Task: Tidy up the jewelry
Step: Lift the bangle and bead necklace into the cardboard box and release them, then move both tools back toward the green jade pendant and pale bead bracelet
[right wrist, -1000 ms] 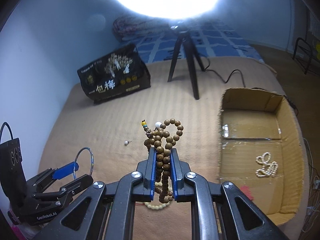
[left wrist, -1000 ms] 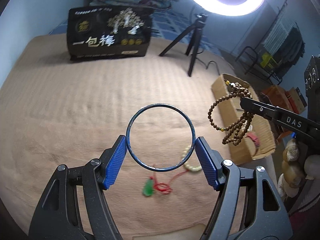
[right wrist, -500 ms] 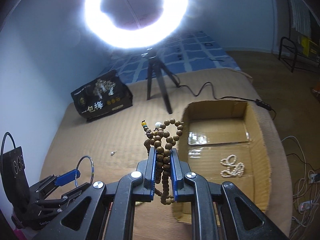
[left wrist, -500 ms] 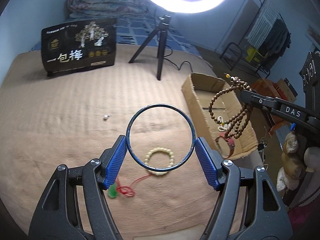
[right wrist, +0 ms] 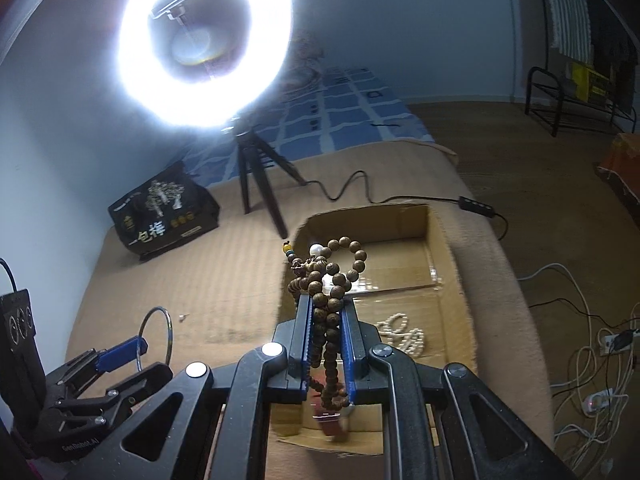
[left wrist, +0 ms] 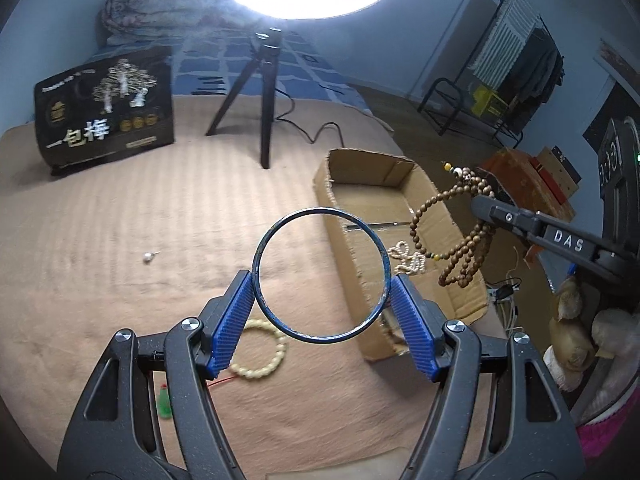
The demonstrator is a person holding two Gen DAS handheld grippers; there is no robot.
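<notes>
My left gripper [left wrist: 321,300] is shut on a thin dark blue bangle [left wrist: 320,210], held upright above the tan blanket just left of the cardboard box [left wrist: 372,168]. It also shows in the right wrist view [right wrist: 154,340]. My right gripper [right wrist: 326,320] is shut on a brown wooden bead string [right wrist: 332,276] and holds it over the box [right wrist: 400,216]; the beads dangle in the left wrist view [left wrist: 464,248]. A white pearl strand [right wrist: 400,334] lies in the box. A cream bead bracelet [left wrist: 260,356] and a green pendant on red cord [left wrist: 164,402] lie on the blanket.
A ring light on a black tripod [left wrist: 266,92] stands at the back with its cable trailing right. A black printed bag [left wrist: 104,108] stands back left. A small silver item [left wrist: 149,257] lies on the blanket. A reddish strap [right wrist: 332,420] lies in the box's near end.
Both grippers have moved right toward the box. The bangle is now beside the box's left wall and the brown beads hang over the box. Both grips are unchanged.
</notes>
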